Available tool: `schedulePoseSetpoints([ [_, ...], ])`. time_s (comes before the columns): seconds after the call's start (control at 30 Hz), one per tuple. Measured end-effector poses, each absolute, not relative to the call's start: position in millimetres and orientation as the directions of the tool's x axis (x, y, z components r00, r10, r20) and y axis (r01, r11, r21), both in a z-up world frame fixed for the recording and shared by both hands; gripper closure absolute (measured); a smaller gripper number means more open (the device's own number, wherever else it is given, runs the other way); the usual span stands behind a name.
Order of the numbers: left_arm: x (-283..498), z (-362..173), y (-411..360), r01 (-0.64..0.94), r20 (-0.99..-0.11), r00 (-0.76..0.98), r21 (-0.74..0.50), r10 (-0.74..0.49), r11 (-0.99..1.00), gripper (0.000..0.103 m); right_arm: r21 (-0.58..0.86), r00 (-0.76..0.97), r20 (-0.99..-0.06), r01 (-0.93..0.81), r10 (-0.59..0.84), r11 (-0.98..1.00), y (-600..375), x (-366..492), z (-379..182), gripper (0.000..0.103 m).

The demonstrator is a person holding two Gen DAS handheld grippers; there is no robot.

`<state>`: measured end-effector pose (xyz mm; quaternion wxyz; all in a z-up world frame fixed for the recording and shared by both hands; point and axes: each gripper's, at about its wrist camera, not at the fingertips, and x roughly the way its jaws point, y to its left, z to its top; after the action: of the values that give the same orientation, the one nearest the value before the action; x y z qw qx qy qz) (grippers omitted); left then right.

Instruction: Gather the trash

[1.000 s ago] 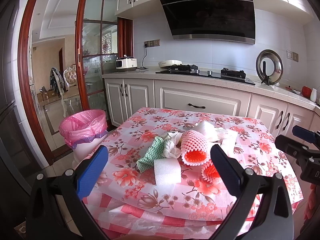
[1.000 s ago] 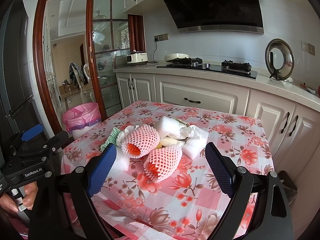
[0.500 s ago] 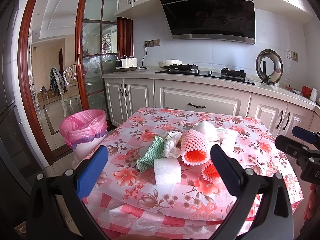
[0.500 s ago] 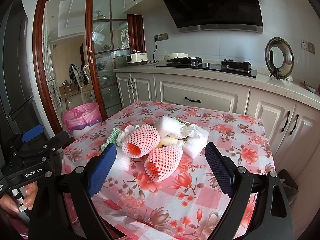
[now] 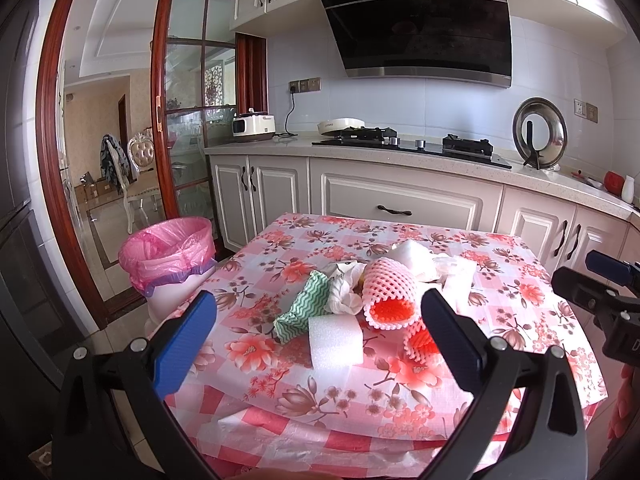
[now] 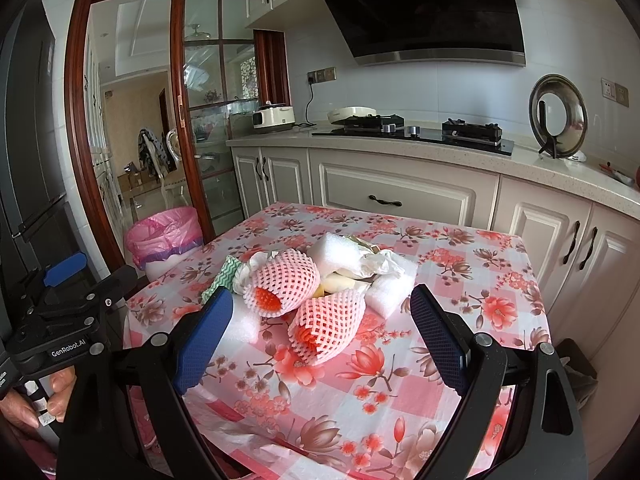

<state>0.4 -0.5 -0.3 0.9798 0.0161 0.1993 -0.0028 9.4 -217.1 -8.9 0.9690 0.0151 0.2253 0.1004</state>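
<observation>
- Your left gripper (image 5: 318, 332) hangs over the near edge of the tabletop (image 5: 516, 308) with its blue-padded jaws spread wide, and nothing sits between them.
- Your right gripper (image 6: 322, 322) is just as wide open and equally empty; its pads frame the trash pile from the near side without touching anything.
- The trash sits heaped near the middle of the floral cloth: a pink foam net sleeve (image 6: 286, 282) lies on its side with its orange-lined mouth facing you, and a second net sleeve (image 6: 326, 326) lies in front of it, touching it.
- A white foam block (image 5: 335, 340) lies at the near side of the heap as the left camera sees it, with a green zigzag cloth (image 5: 307, 309) just beside it on the left.
- Crumpled white paper (image 5: 344, 298) is wedged between that cloth and the first sleeve (more white foam pieces and paper sit behind, their shapes hard to separate).
- The bin with the pink bag (image 5: 170, 250) stands on the floor off the table's left corner, well apart from the heap, its mouth open.
- In the right wrist view your left hand (image 6: 56, 398) grips the handle of the left tool at the lower left edge.
</observation>
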Motion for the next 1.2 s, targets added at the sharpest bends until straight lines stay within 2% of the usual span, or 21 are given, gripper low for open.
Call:
schedulePoseSetpoints([
  [0.37, 7, -8, 9, 0.003, -0.416, 0.909, 0.016, 0.004, 1.0, 0.004, 0.079, 0.875, -0.439, -0.187, 0.202, 0.979, -218, 11, -8, 0.018],
  [0.73, 52, -25, 41, -0.056, -0.523, 0.852, -0.07, 0.011, 0.996, 0.004, 0.115, 0.823, -0.539, -0.139, 0.179, 0.984, -224, 56, -52, 0.018],
  [1.2, 134, -104, 48, 0.016, -0.665, 0.746, -0.012, -0.021, 1.0, 0.006, 0.208, 0.728, -0.65, -0.107, 0.219, 0.972, -216, 141, -115, 0.018],
])
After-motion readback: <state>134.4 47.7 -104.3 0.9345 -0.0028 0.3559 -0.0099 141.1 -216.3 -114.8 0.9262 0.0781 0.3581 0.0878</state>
